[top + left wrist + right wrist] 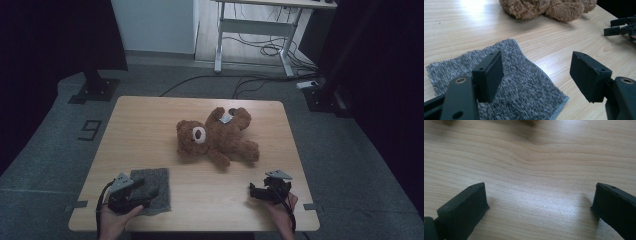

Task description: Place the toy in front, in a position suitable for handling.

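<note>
On the table [150, 130] the teddy bear [217, 136] lies on its back mid-table, well apart from the grey cloth [524, 90] at the near left corner. The left gripper [536, 75] hovers wide open and empty over the cloth, so it should probably drop lower and pinch one edge cleanly. The right gripper [539, 202], also wide open and empty, waits over bare wood.

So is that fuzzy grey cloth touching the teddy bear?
Apart. The high view shows bare table between the grey cloth at the near left and the teddy bear in the middle; the left gripper view shows the same strip of wood between them.
</note>
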